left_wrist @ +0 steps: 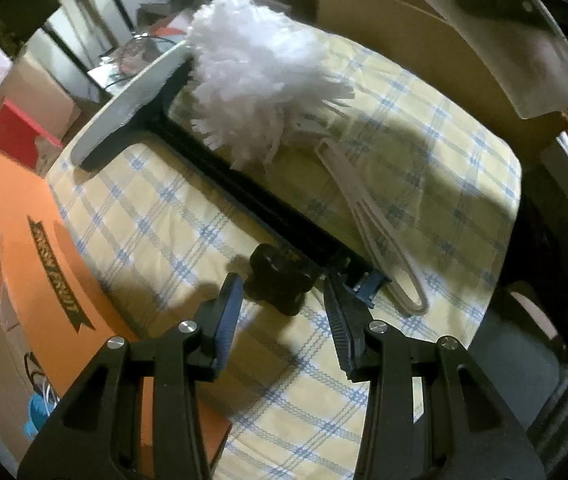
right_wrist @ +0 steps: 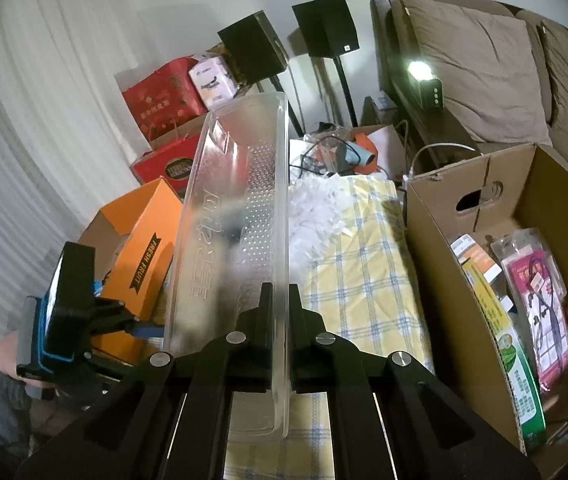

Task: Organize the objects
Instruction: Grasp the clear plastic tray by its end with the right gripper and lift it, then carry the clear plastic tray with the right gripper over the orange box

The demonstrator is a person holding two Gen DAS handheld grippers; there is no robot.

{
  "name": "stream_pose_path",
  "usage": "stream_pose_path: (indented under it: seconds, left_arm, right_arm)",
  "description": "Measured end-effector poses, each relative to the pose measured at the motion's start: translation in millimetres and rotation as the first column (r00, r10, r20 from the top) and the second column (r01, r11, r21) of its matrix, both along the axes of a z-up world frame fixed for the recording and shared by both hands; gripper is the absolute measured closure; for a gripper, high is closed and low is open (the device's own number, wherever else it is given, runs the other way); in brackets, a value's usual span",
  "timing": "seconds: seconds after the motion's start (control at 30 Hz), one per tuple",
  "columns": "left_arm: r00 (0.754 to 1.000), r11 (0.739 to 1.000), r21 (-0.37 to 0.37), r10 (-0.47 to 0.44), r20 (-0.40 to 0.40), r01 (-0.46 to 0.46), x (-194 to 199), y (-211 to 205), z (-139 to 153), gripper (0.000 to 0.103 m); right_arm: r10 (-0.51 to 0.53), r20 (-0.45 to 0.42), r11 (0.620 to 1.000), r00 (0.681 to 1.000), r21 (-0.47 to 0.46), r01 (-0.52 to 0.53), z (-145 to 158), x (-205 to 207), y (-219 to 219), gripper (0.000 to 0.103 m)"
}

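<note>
Cloth (left_wrist: 243, 360): yellow, blue-white plaid. Duster (left_wrist: 259, 84): white fluff, black handle. Tray (right_wrist: 239, 216): clear, dotted embossing. Box (left_wrist: 31, 248): orange, black banner. Carton (right_wrist: 464, 272): brown.

Duster (left_wrist: 259, 92) on cloth (left_wrist: 424, 152), squeegee (left_wrist: 211, 160) left of it, box (right_wrist: 524, 216) right.

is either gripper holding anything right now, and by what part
The right gripper is shut on the clear plastic tray, pinching its long side wall near the close end. The left gripper is open and holds nothing.
</note>
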State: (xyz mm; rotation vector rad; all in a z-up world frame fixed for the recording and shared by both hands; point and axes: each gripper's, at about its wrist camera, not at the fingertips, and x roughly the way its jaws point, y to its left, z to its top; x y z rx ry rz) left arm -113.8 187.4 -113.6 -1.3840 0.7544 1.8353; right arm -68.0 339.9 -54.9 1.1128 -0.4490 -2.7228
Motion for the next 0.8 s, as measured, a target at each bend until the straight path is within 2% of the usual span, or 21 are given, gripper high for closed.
stream_pose_path:
  seconds: [0.13, 0.23, 0.47, 0.8]
  left_arm:
    - [1.000, 1.000, -0.024, -0.010, 0.014, 0.010, -5.5, 3.0, -2.9, 0.064]
    - [0.998, 1.000, 0.002, -0.025, 0.056, 0.025, -6.2, 5.1, -3.6, 0.064]
    - [0.997, 1.000, 0.000, -0.027, 0.073, 0.027, -11.3, 10.7, -4.6, 0.063]
    - [0.989, 0.992, -0.017, -0.123, 0.080, 0.125, -7.3, 8.6, -6.3, 0.059]
  right_arm:
    - [0.001, 0.004, 1.000, 1.000, -0.004, -0.001, -2.4, 0.1, 1.8, 0.099]
    - [0.000, 0.006, 1.000, 1.000, -0.009, 0.000, -3.5, 0.3, 2.1, 0.099]
    - [0.009, 0.007, 1.000, 1.000, -0.012, -0.009, -4.9, 0.1, 2.5, 0.099]
    - [0.027, 0.007, 1.000, 1.000, -0.011, -0.027, -3.5, 1.5, -3.2, 0.099]
